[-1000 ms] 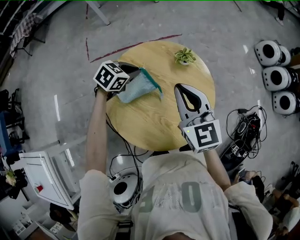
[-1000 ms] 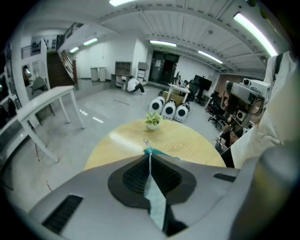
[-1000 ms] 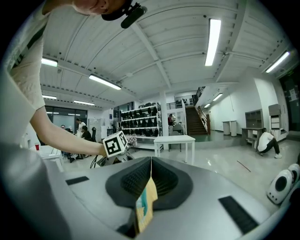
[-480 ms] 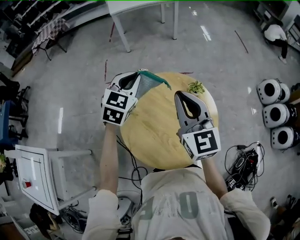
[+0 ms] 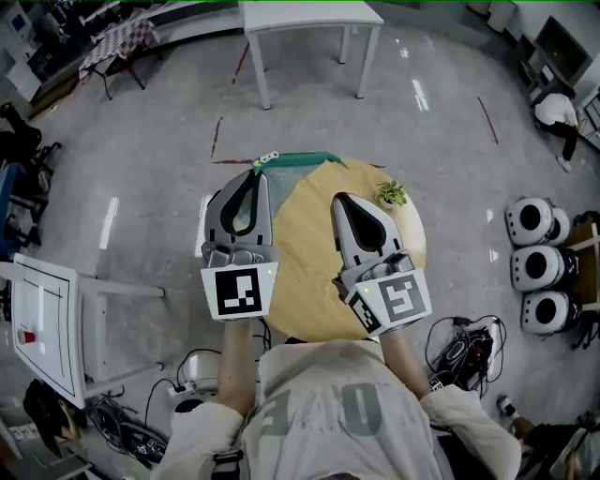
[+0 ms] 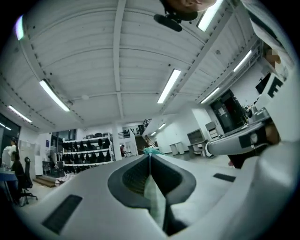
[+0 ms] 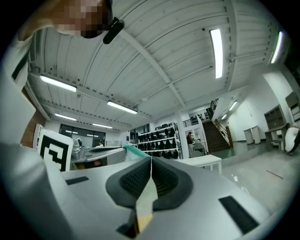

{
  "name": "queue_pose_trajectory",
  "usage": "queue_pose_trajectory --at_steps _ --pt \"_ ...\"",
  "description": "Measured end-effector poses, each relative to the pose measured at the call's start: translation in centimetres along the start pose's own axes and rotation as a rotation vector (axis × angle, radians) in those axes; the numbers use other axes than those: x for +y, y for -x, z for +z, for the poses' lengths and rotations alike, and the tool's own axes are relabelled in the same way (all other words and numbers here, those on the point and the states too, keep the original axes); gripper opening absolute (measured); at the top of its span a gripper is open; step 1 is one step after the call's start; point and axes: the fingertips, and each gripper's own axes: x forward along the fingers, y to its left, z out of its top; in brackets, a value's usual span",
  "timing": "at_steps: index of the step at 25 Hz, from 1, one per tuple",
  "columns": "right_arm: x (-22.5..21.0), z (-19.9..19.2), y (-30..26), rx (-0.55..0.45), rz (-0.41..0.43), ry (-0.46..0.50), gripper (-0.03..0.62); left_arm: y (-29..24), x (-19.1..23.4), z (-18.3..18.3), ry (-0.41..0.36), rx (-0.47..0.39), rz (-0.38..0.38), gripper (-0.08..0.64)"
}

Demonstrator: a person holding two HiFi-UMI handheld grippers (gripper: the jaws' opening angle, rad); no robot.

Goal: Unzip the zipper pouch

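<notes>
In the head view the teal-edged zipper pouch [image 5: 305, 161] hangs in the air over the far rim of the round wooden table [image 5: 309, 281]. My left gripper [image 5: 258, 172] is shut on the pouch's left end, where the zipper's pale end shows. The left gripper view shows its jaws closed with teal fabric [image 6: 151, 151] sticking out at the tip of the left gripper [image 6: 150, 157]. My right gripper [image 5: 337, 199] is held beside it over the table, shut and empty. In the right gripper view the closed right gripper [image 7: 151, 158] points level, with the pouch [image 7: 131, 151] to its left.
A small potted plant [image 5: 390, 193] stands on the table's far right. A white table [image 5: 309, 14] stands on the floor beyond. Three round white devices [image 5: 534, 220] and cables [image 5: 459, 352] lie to the right, and a white cabinet [image 5: 42, 319] to the left.
My left gripper has risen from the table's left edge with the pouch and swung up to point level. My right gripper has also lifted a little. Both stay shut.
</notes>
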Motion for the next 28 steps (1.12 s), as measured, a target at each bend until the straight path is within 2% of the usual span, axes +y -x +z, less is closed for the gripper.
queue_pose_trajectory --at_steps 2,4,8,11,13,15,17,18,21,28 --pt "0.8 0.0 0.1 -0.004 0.025 -0.024 0.031 1.8 -0.2 0.3 -0.002 -0.029 0.048 0.035" --pt "1.4 -0.1 0.3 -0.005 0.044 -0.036 0.031 3.5 -0.5 -0.1 -0.007 -0.017 0.078 0.035" --pt "2.3 -0.1 0.5 -0.019 0.087 -0.096 0.031 5.3 -1.2 -0.7 -0.075 0.023 0.077 0.034" --pt "3.0 0.7 0.3 -0.049 0.134 -0.176 0.032 5.6 -1.3 -0.8 -0.089 0.023 0.075 0.034" --pt "3.4 1.7 -0.3 -0.073 0.179 -0.266 0.033 5.7 -1.2 -0.7 -0.104 0.021 0.073 0.034" --pt "4.1 2.7 -1.0 -0.088 0.261 -0.402 0.051 5.8 -1.4 -0.5 -0.136 0.014 0.071 0.034" --pt "4.8 3.4 -1.7 -0.087 0.362 -0.557 0.188 5.8 -1.8 0.0 -0.169 -0.002 0.066 0.034" --pt "5.0 3.7 -2.0 -0.085 0.401 -0.627 0.198 5.7 -2.0 0.2 -0.184 -0.010 0.064 0.034" --pt "4.9 3.9 -2.6 -0.073 0.448 -0.770 0.196 5.5 -3.0 0.8 -0.230 -0.035 0.059 0.034" --pt "5.1 3.3 -2.5 -0.062 0.511 -0.955 0.166 5.5 -5.0 0.8 -0.370 -0.050 0.025 0.034"
